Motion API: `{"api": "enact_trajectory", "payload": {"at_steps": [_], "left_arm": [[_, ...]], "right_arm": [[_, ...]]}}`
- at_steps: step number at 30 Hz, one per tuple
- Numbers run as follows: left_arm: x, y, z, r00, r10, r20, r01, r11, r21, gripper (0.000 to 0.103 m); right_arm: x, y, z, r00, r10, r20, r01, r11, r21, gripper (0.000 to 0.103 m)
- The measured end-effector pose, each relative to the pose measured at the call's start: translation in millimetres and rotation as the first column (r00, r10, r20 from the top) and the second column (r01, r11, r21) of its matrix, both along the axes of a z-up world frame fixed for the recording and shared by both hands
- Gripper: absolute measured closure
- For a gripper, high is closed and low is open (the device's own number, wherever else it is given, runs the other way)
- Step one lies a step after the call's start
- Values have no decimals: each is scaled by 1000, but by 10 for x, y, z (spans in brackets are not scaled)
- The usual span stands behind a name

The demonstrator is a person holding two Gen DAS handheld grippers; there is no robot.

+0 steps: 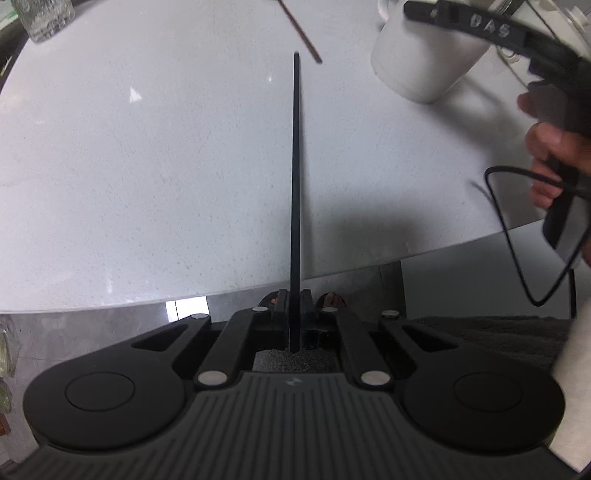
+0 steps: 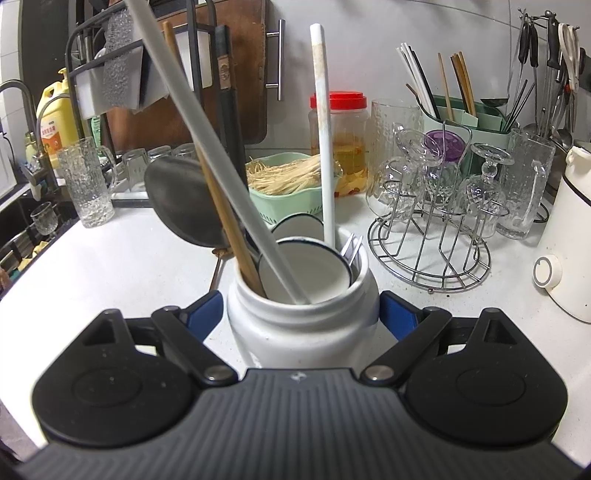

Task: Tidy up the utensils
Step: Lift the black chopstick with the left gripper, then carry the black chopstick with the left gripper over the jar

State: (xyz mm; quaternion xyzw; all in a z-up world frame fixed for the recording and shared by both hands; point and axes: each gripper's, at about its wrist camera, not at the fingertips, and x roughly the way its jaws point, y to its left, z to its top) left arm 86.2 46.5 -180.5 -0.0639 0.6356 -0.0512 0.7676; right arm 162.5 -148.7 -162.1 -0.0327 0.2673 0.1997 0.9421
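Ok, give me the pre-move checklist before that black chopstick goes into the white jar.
1. Left tool shut on black chopstick: ok.
2. Chopstick straight along the tool: ok.
3. Right tool around white jar, firm grip: cannot tell.
4. Jar upright on counter: ok.
5. Free room in jar mouth beside white chopsticks and ladle: cannot tell.
6. Brown chopstick lying on the counter, yet to collect: not ok.
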Motion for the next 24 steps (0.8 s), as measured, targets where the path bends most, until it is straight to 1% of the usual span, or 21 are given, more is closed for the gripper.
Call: {"api": "enact_trajectory", "payload": {"at_steps": [2,7,12,15,17,18,24], "left_arm": [[23,8,163,1000,-10,26,9,1000,10,97],[129,77,633,994,-40,102,36,999,39,97],[298,90,1092,979,-69,191,54,995,79,97],[404,76,1357,970,-86,227,69,994,82,97],[458,73,1482,968,-108,226,91,992,81,97],[476,63,1547,967,-128,221,110,990,92,97],[550,7,1939,960,-246,132,230,965,122,97]], "right_arm": [[6,0,-1,1000,2,3,-2,1000,-2,13],[17,-13,-1,1000,8,6,-7,1000,-2,13],[19,-13,-4,1000,10,7,-10,1000,0,13],[21,-5,-2,1000,10,6,-10,1000,-1,13],[24,-5,-1,1000,11,6,-11,1000,-3,13],[26,-7,-1,1000,12,5,-12,1000,-3,13],[37,-15,-1,1000,20,-2,-20,1000,-5,13]]}}
